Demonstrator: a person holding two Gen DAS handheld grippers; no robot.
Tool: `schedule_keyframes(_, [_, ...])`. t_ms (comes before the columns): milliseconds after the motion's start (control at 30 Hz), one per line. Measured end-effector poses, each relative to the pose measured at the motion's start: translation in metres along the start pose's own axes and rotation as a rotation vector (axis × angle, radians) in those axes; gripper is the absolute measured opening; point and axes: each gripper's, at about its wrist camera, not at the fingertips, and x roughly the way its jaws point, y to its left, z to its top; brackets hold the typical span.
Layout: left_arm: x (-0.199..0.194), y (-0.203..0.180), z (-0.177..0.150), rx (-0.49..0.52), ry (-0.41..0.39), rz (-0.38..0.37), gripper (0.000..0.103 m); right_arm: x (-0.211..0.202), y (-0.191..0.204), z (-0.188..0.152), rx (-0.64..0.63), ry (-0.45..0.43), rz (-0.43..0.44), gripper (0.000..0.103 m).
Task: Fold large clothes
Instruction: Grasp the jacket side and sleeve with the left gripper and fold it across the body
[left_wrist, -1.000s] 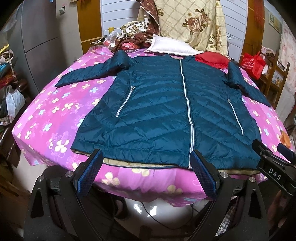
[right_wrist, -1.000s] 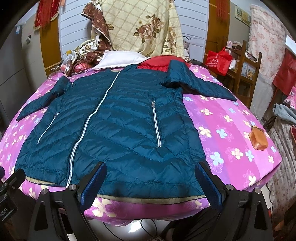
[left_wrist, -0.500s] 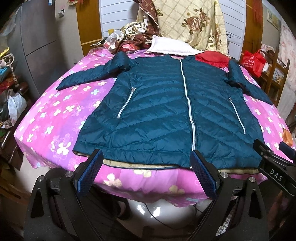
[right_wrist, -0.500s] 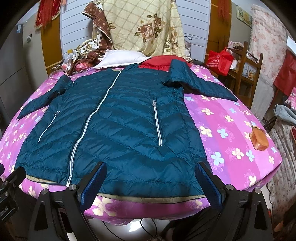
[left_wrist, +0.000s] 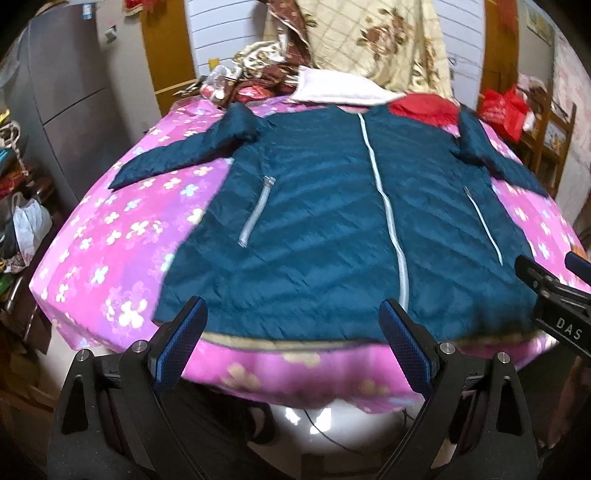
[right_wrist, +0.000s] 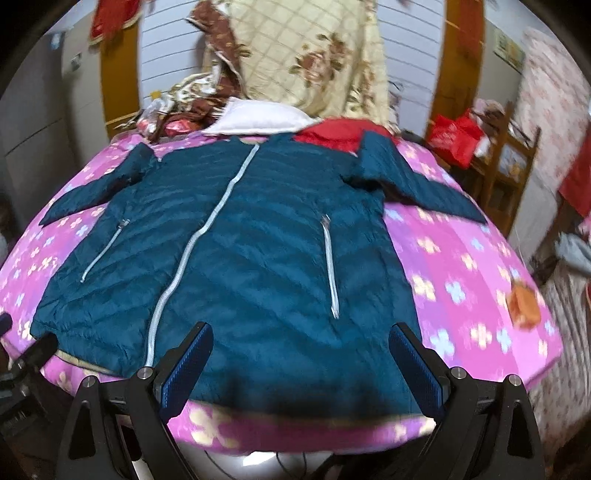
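While nothing is folded yet, I am starting with the left wrist view: the jacket is lying flat, front up and zipped, on the bed, collar toward the far end, hem at the near edge. My left claw is hanging wide open just short of the hem, holding nothing, blue pads either side of the hem's middle. The left sleeve is spreading out over the pink sheet; the right sleeve is angling off the other way. A white pillow and a red garment are sitting just past the collar. The tip of my right claw is showing at the right edge.

Going to the right wrist view: my right claw is also gaping wide, empty, hovering at the hem of the jacket on its right half. The frame is blurring, so whether the pads are touching fabric I cannot tell. A small orange item is resting on the bed, well apart from the jacket.

Progress, as I am judging it: zero folds done. Sleeves, sides and the lengthwise fold are all remaining; a first grasp is not yet made.
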Motion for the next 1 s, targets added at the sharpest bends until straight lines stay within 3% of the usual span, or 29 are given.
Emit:
schedule_keyframes(233, [0.028,0.082,0.034,-0.190,0.015,0.043,0.095,0.013,0.028,0.035,-0.030,-0.071,0.088,0.095])
schedule_keyframes(400, [0.073,0.157,0.061,-0.333,0.062,0.085,0.095,0.040,0.049,0.044,-0.066,-0.051,0.136,0.095])
schedule_keyframes(567, [0.115,0.234,0.096,-0.563,0.082,0.030,0.095,0.060,0.056,0.066,-0.059,-0.074,0.235,0.095])
schedule_keyframes(700, [0.157,0.294,0.136,-0.665,0.050,0.020,0.095,0.075,0.063,0.087,-0.056,-0.106,0.232,0.095])
schedule_keyframes(800, [0.202,0.334,0.158,-0.748,0.097,-0.007,0.095,0.091,0.064,0.097,-0.022,-0.094,0.231,0.095])
schedule_keyframes(900, [0.248,0.368,0.165,-0.870,0.157,-0.079,0.095,0.110,0.064,0.098,0.009,-0.072,0.246,0.095])
schedule_keyframes(1000, [0.274,0.388,0.162,-1.010,0.150,-0.154,0.094,0.125,0.069,0.096,-0.015,-0.051,0.241,0.095])
